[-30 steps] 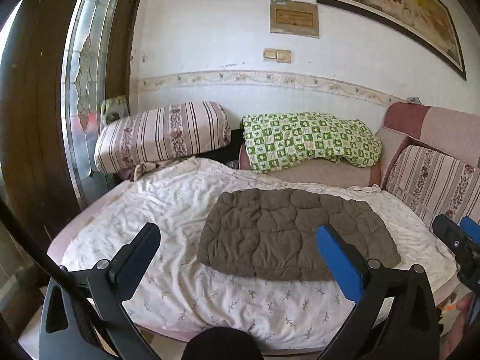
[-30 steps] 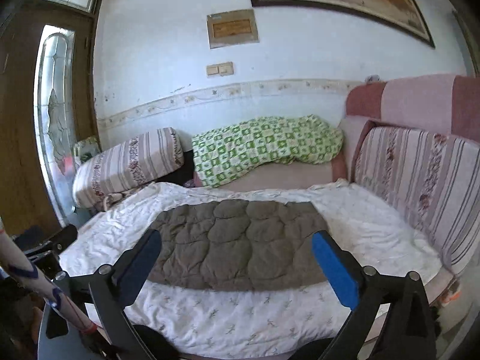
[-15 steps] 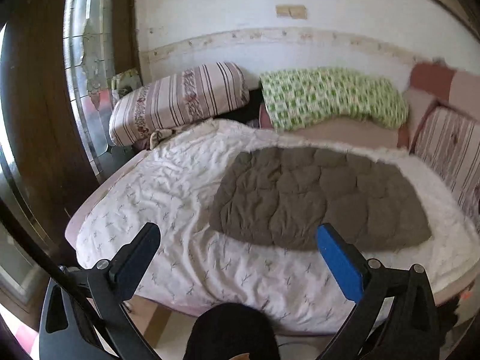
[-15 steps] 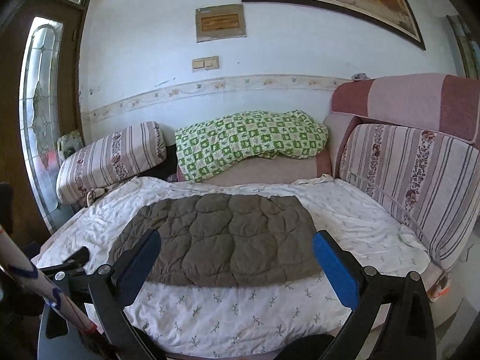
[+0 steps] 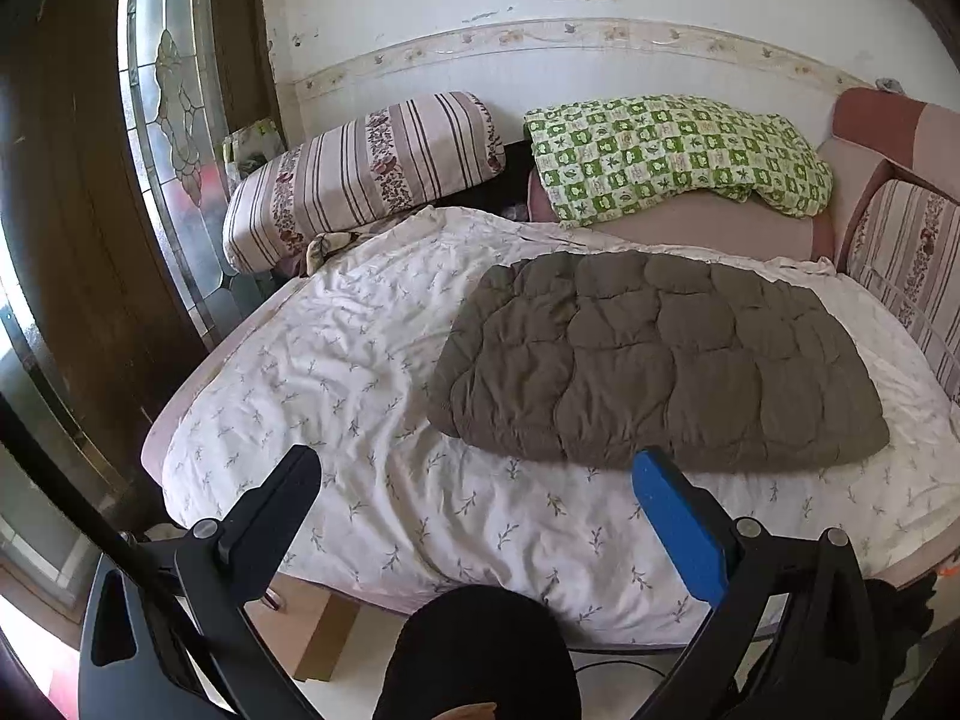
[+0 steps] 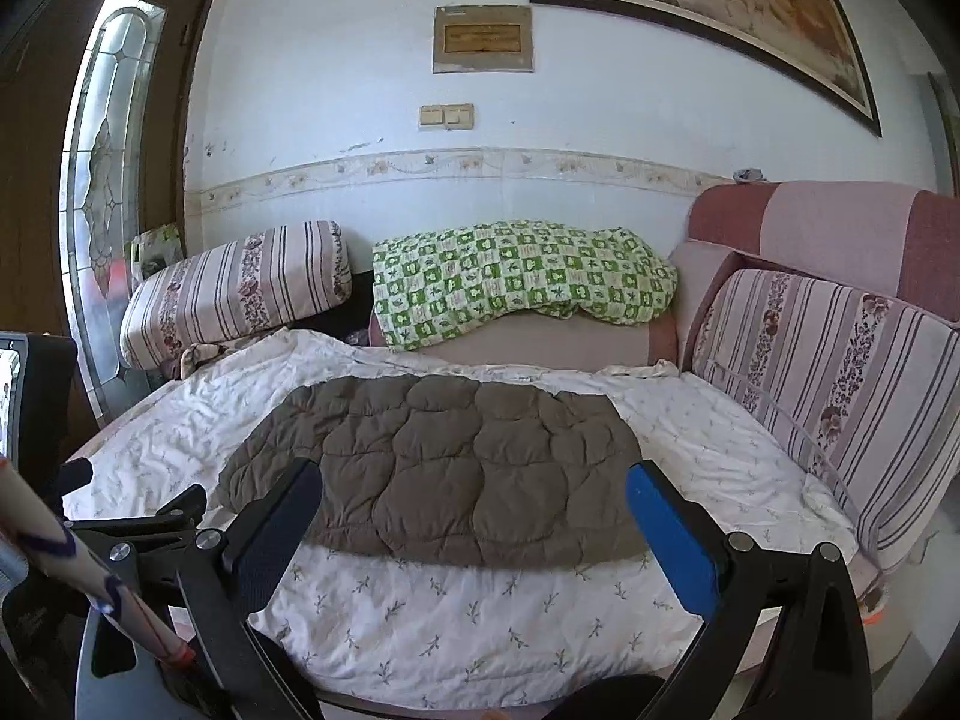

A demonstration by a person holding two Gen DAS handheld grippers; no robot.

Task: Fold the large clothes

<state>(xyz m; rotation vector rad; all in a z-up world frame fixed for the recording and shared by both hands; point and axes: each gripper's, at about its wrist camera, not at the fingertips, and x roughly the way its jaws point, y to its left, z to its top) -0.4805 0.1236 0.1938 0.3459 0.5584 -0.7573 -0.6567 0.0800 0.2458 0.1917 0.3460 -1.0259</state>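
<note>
A brown quilted garment (image 5: 654, 360) lies folded flat in a rectangle on the white floral sheet (image 5: 372, 348) of a sofa bed. It also shows in the right wrist view (image 6: 444, 474). My left gripper (image 5: 474, 474) is open and empty, held back from the bed's front edge, short of the garment's near left corner. My right gripper (image 6: 474, 486) is open and empty, held off the front edge facing the garment's near side. Part of the left gripper (image 6: 144, 516) shows at the lower left of the right wrist view.
A striped bolster (image 5: 366, 174) and a green checked blanket (image 5: 678, 150) lie at the back. A striped sofa cushion (image 6: 834, 384) stands on the right. A wooden door with glass (image 5: 162, 120) is on the left. A cardboard box (image 5: 306, 630) sits on the floor under the bed edge.
The left gripper has tilted down and drawn nearer the bed's front left. The right gripper has drifted slightly back and right. Both stay open; the garment has not moved.
</note>
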